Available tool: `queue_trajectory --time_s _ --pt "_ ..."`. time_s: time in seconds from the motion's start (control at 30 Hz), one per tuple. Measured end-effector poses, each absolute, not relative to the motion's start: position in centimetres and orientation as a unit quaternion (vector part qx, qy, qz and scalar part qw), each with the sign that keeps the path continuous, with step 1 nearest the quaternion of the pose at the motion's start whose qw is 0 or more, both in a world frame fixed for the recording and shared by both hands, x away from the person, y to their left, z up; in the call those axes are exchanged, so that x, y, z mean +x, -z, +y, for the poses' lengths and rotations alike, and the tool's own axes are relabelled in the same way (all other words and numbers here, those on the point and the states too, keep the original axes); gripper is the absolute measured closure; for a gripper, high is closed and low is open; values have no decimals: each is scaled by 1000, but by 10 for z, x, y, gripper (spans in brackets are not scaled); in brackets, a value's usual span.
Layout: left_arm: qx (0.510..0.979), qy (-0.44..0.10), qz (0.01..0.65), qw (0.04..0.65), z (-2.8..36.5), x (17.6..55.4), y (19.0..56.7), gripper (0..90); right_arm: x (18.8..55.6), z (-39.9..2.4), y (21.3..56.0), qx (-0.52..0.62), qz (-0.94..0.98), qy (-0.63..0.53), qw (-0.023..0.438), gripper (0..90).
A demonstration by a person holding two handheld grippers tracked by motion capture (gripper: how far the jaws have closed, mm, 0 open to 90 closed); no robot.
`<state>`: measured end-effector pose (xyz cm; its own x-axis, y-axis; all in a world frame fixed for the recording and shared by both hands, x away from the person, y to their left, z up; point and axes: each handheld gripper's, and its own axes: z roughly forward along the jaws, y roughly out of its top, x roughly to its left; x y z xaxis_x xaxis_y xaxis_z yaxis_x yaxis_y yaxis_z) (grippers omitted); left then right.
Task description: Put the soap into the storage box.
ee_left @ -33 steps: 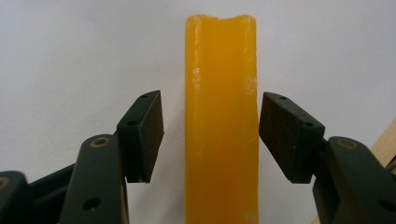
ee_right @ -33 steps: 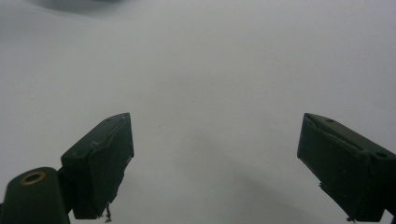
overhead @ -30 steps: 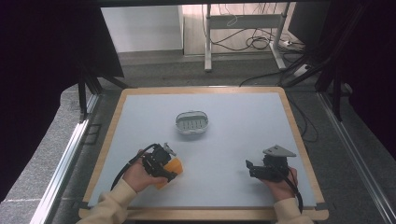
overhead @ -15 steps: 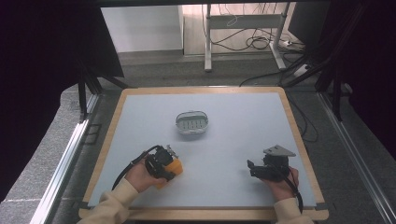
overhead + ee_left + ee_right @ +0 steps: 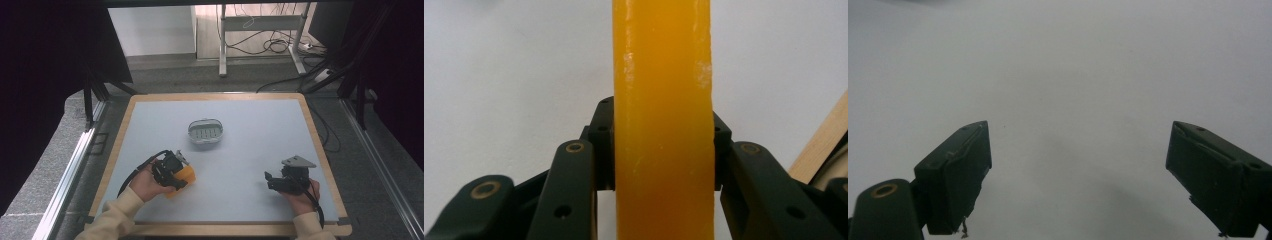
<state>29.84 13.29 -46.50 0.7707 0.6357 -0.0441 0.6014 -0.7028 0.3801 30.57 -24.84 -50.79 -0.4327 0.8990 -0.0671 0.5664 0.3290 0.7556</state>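
The left gripper (image 5: 179, 176) is clamped on an orange block (image 5: 183, 177): in the left gripper view the block (image 5: 663, 125) stands upright between the two black jaws, whose pads press on both of its flat sides, and it runs up past their tips and out of the top of the picture. The jaws have just been closing, with the block between them. In the high view the block sits at the far end of this gripper, at the side nearest the other hand, resting on or just over the pale bench (image 5: 260, 130); whether it touches the surface I cannot tell. The person's left hand (image 5: 147, 184) wraps the gripper body from behind, and its black cable loops off to the outer side.

The right gripper (image 5: 268, 181) lies well apart from the block, across the near part of the bench, held in the right hand (image 5: 300, 196) with its grey three-cornered plate on top. Its jaws stand wide apart with bare bench between them in the right gripper view (image 5: 1078, 170).

Beyond both grippers, nearer the left one, an oval grey dish (image 5: 205, 132) sits on the bench, clear of the block.
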Motion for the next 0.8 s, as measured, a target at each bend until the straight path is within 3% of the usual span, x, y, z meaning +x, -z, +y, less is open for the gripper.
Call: queue_trajectory --time_s 0.8 --pt "925 -70 315 200 140 312 439 624 306 -249 508 469 779 -335 248 113"
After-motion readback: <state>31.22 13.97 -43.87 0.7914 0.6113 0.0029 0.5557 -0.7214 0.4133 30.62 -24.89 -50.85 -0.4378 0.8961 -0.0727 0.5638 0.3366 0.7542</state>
